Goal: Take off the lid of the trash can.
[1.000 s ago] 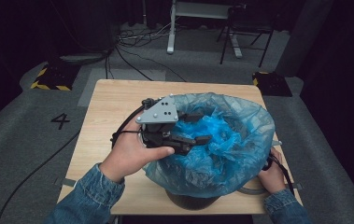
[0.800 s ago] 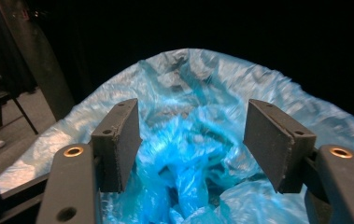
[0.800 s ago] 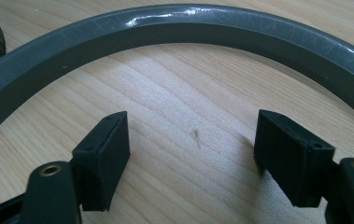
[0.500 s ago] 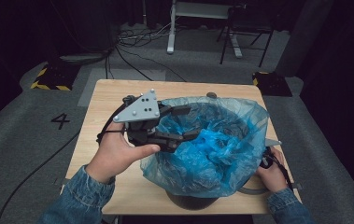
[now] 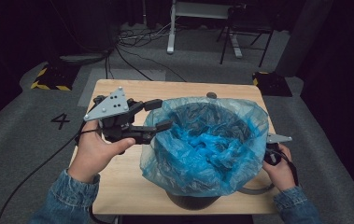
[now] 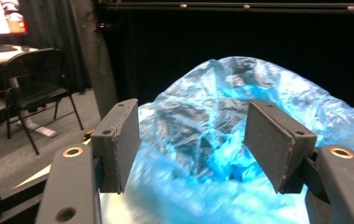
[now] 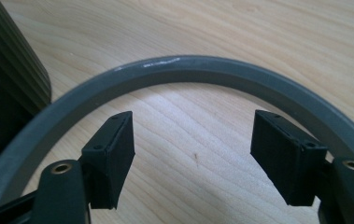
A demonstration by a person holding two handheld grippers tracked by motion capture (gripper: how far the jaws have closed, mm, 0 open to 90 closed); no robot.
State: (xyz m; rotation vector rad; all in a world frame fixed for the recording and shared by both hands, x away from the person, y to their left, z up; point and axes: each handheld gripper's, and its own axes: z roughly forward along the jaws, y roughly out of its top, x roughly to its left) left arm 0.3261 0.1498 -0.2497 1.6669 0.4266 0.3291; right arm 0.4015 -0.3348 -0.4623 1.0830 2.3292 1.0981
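Blue bag (image 5: pixel 202 140) being fitted over bin
Both grippers' jaws being held apart (empty); grey ring (image 7: pixel 179 70) is best seated evenly afterwards

Table (image 5: pixel 118 172): pale wood.
Bin (image 5: pixel 188 200): dark, centre, lined with blue bag (image 5: pixel 202 140).
Left gripper (image 5: pixel 158 114): nine o'clock, jaws apart beside bag rim.
Right gripper (image 5: pixel 273 144): three o'clock, mostly hidden.

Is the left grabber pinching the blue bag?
Apart. In the left gripper view, the left gripper has its jaws spread wide, with the blue bag farther off beyond them, nothing clamped.
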